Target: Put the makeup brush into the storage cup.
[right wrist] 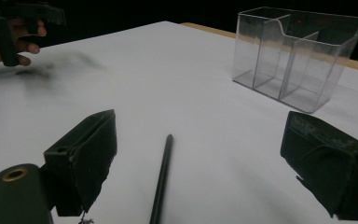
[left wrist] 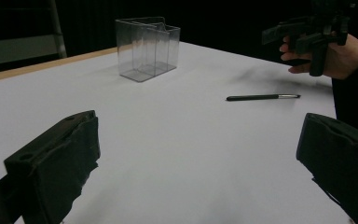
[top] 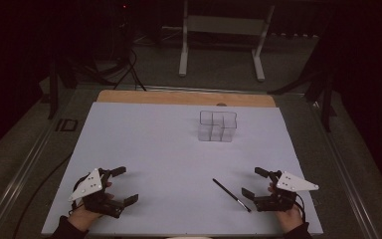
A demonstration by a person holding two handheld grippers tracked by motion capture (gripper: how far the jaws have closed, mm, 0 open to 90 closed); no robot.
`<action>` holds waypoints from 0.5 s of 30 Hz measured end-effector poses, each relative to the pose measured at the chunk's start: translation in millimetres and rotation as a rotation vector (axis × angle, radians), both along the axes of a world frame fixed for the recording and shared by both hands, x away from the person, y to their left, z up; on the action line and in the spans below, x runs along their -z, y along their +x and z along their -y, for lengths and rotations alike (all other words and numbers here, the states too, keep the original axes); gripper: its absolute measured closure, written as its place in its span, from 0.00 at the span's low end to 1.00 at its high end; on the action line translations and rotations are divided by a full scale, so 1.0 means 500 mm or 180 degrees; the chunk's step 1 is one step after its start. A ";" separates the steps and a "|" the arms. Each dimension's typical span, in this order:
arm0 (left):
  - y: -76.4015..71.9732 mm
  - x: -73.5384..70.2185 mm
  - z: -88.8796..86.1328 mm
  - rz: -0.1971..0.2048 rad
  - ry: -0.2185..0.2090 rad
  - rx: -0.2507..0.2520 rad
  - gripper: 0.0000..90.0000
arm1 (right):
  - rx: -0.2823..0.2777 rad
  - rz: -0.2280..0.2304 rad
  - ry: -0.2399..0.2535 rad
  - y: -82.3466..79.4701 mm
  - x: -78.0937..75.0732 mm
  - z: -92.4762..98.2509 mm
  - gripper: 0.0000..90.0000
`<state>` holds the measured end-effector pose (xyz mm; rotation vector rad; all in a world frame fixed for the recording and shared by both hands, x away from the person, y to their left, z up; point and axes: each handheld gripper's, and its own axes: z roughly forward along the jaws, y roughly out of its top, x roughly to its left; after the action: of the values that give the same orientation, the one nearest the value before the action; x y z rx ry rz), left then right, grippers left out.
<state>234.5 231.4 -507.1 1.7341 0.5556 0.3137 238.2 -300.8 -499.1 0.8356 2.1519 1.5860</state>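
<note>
A thin black brush [top: 231, 194] lies flat on the white mat [top: 154, 149], just left of my right gripper [top: 250, 181]. That gripper is open, and in the right gripper view the brush [right wrist: 162, 179] runs between its spread jaws without touching them. My left gripper [top: 128, 184] rests at the near left, open, nothing between its jaws. A clear plastic organizer [top: 218, 126] with several compartments stands upright toward the far middle, seemingly with nothing in it. The left gripper view looks across at the organizer [left wrist: 147, 46], the brush [left wrist: 261, 97] and the right gripper [left wrist: 307, 32].
A wooden strip [top: 179, 97] borders the mat's far edge. Behind the table stands a white metal frame [top: 224, 30]. Cables run over the floor at the left [top: 124, 69]. A hand holds each gripper at the near edge.
</note>
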 end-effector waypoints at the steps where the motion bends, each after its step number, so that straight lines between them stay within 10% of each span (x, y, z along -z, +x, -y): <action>1: 0.000 0.000 0.000 -0.0003 -0.0008 -0.0001 0.01 | 0.0008 -0.0002 0.0001 0.000 0.000 0.001 0.12; 15: -0.001 -0.003 -0.001 0.0002 -0.0019 -0.0028 0.01 | 0.0130 0.0049 -0.0007 -0.008 -0.012 0.002 0.15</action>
<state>234.0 231.7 -505.8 1.7262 0.5631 0.3185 234.4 -301.7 -493.2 0.8586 2.1121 1.5648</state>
